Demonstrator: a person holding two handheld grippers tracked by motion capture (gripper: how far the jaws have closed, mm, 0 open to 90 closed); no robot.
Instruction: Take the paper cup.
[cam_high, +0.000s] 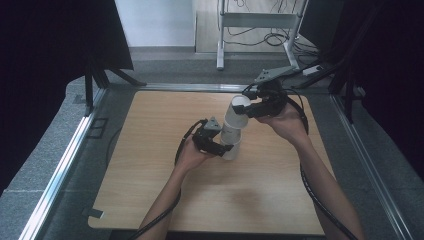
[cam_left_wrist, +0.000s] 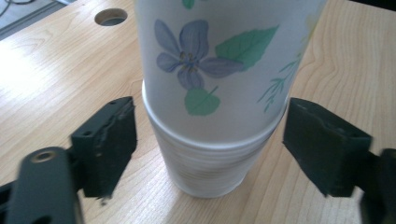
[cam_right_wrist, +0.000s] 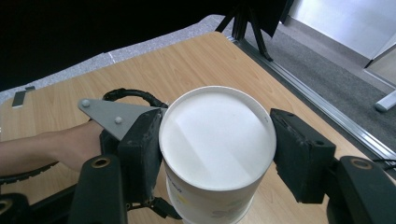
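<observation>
1. your right gripper (cam_high: 248, 108) is clamped on the top of the flowered paper cup (cam_high: 235, 116), one pad on each side just under its rim; in the right gripper view the pads press the cup (cam_right_wrist: 217, 140) from both sides and you look down into its white inside.
2. that cup sits tilted, its lower part nested in the stack of paper cups (cam_high: 231, 148) standing on the wooden table (cam_high: 165, 150), near the middle.
3. your left gripper (cam_high: 223, 148) is level at the stack, jaws apart. in the left gripper view the stack (cam_left_wrist: 208, 168) stands between the pads with a gap on each side, neither pad touching.
4. the flowered cup (cam_left_wrist: 219, 65) rises out of the stack, showing a blue flower and green leaves.
5. a round hole (cam_left_wrist: 111, 17) is cut in the tabletop beyond the cups.
</observation>
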